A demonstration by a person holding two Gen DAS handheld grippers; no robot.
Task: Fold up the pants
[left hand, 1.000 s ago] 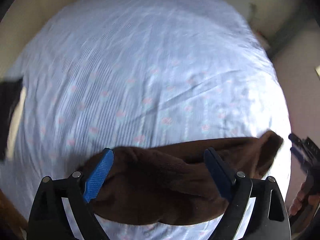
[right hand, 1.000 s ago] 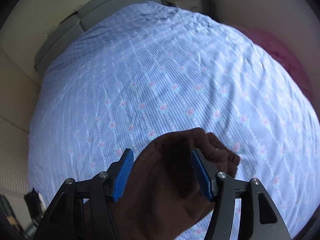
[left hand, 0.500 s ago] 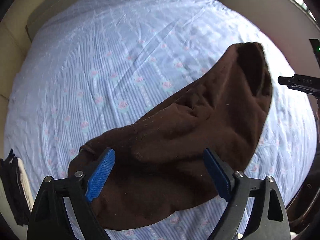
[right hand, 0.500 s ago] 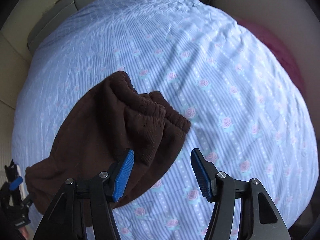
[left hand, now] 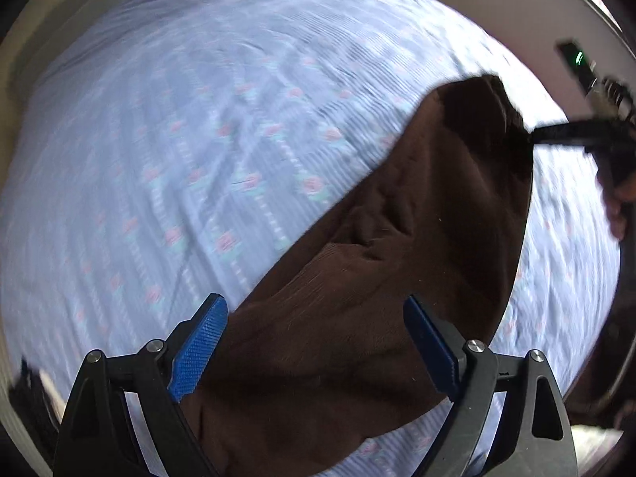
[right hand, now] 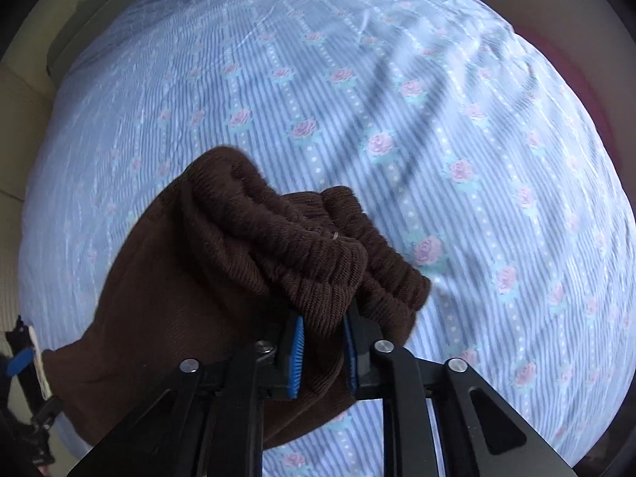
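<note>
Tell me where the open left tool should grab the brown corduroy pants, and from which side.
Grip the near, lower end of the brown corduroy pants, opposite the gathered elastic waistband that the right tool already clamps. The left tool stands open right above that end, so likely come straight down onto it: the cloth there lies flat on the blue floral striped bedsheet.

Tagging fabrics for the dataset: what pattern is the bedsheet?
Light blue stripes with pink roses; the bedsheet shows sharpest in the right wrist view.

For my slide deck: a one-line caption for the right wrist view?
Right gripper clamps the elastic waistband of brown pants on a blue floral bedsheet.
</note>
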